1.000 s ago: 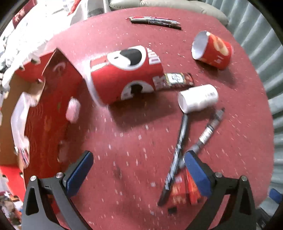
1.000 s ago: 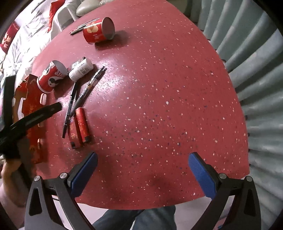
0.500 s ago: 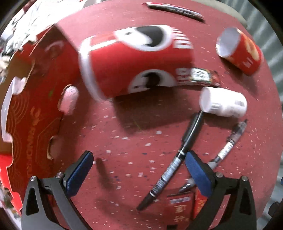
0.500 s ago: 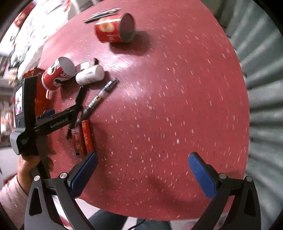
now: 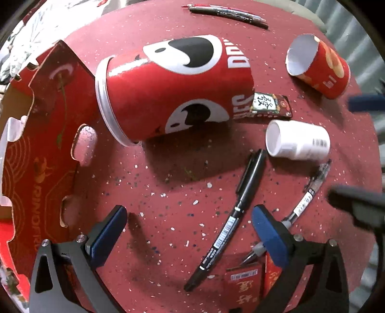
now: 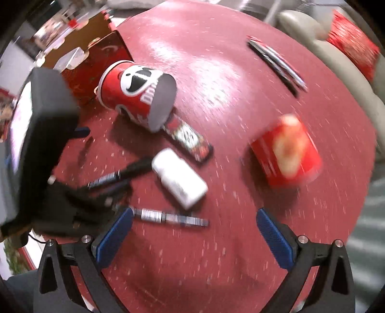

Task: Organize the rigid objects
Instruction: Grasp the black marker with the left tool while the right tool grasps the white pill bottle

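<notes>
A big red chip can (image 5: 173, 91) lies on its side on the red table (image 5: 168, 192), also in the right wrist view (image 6: 134, 96). A smaller red can (image 5: 317, 67) (image 6: 288, 154), a white bottle (image 5: 298, 142) (image 6: 180, 178), a black marker (image 5: 231, 219), a clear pen (image 5: 305, 199) (image 6: 168, 216) and a dark packet (image 5: 269, 106) (image 6: 190, 139) lie near. My left gripper (image 5: 190, 231) is open over bare table before the big can. My right gripper (image 6: 192, 233) is open and empty, just short of the clear pen and bottle.
A red cardboard box (image 5: 41, 149) stands open at the left. Red packets (image 5: 247, 284) lie under the left gripper's right finger. Several pens (image 5: 228, 13) (image 6: 276, 62) lie at the far edge. A beige cushion (image 6: 336, 72) borders the table.
My right gripper has swung left and down toward the bottle and pens; its view is motion-blurred. My left gripper stayed close to the big can, drifting slightly.
</notes>
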